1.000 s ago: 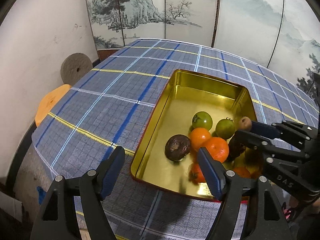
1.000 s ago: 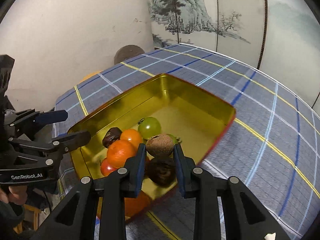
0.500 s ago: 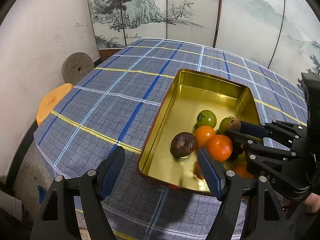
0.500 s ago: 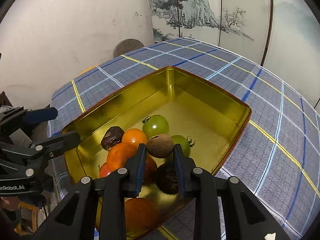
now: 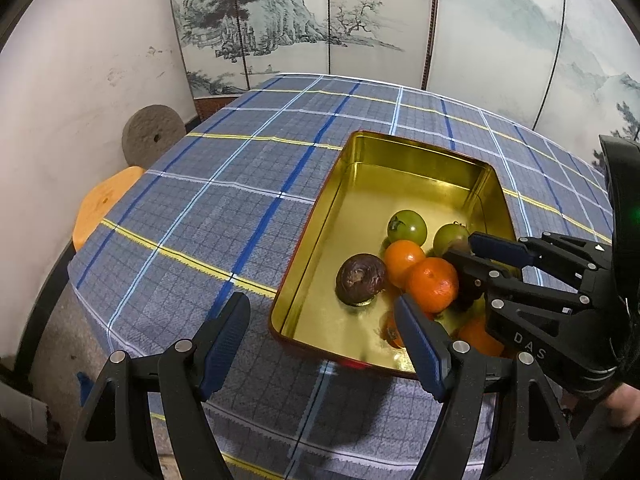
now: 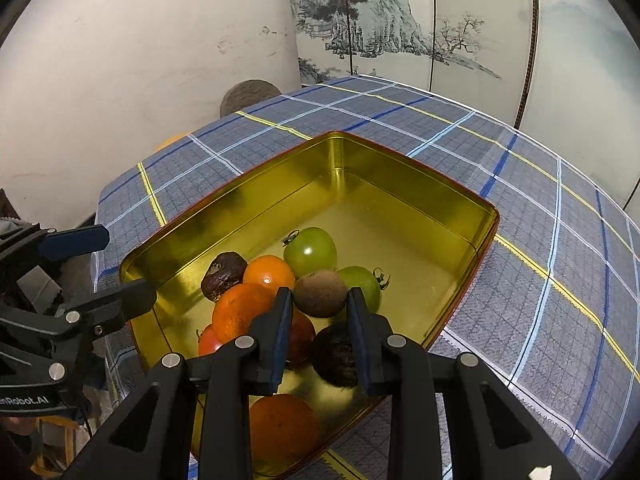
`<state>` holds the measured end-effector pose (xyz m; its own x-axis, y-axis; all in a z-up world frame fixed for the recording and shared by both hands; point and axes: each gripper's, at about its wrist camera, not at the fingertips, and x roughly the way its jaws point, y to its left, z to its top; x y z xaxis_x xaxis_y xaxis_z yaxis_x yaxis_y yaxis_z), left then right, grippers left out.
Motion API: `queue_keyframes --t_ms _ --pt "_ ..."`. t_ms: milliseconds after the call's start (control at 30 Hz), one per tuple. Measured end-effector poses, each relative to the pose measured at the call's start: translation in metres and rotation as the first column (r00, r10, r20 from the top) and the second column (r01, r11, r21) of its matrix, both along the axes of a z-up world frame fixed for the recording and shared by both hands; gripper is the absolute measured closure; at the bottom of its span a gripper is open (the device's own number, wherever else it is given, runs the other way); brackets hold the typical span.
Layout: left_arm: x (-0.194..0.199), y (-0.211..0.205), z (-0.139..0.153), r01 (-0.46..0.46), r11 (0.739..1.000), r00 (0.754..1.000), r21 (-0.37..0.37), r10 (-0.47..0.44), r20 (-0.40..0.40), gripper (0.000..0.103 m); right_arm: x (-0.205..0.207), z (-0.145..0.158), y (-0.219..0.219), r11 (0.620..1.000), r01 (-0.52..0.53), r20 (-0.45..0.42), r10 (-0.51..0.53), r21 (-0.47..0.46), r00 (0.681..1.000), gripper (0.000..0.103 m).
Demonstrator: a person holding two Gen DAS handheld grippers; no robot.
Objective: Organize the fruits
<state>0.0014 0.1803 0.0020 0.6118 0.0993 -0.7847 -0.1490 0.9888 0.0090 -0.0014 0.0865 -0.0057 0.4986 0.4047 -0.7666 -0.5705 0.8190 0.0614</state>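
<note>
Blue plaid tablecloth [image 5: 224, 216] covers the table before a painted folding screen [image 5: 400, 20]. Left gripper [image 5: 320, 332] hangs released, jaws apart over the cloth and the near rim of the gold rectangular metal tin [image 6: 400, 176]. Right gripper [image 6: 320, 312] clenches a brown fuzzy round fruit [image 6: 320, 294] above the oranges [image 6: 269, 274] and green tomatoes [image 6: 312, 250] lying in the tin.

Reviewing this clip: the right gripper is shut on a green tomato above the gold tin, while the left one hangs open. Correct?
Not quite. The right gripper is shut on a brown kiwi, not a green tomato, as the right wrist view shows. It is above the gold tin, and the left gripper hangs open.
</note>
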Motion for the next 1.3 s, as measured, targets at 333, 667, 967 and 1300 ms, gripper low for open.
queue_keyframes --t_ms 333,667,967,1300 --pt "-0.002 -0.001 0.003 0.001 1.0 1.0 0.004 -0.001 0.006 0.028 -0.005 0.007 -0.005 1.0 0.012 0.0 -0.012 0.012 1.0 0.069" --pt "-0.01 -0.002 0.007 0.004 1.0 1.0 0.007 -0.004 0.019 0.028 -0.022 0.025 -0.016 0.998 0.056 0.039 -0.057 0.023 0.998 0.038" --pt "-0.02 -0.009 0.013 0.018 1.0 0.999 0.015 -0.018 0.037 0.028 -0.041 0.032 -0.032 0.994 0.11 0.041 -0.11 0.003 0.993 0.006" --pt "-0.032 -0.019 0.018 0.033 0.999 0.998 0.024 -0.034 0.05 0.028 -0.065 0.031 -0.04 0.989 0.146 0.036 -0.145 -0.009 0.989 0.001"
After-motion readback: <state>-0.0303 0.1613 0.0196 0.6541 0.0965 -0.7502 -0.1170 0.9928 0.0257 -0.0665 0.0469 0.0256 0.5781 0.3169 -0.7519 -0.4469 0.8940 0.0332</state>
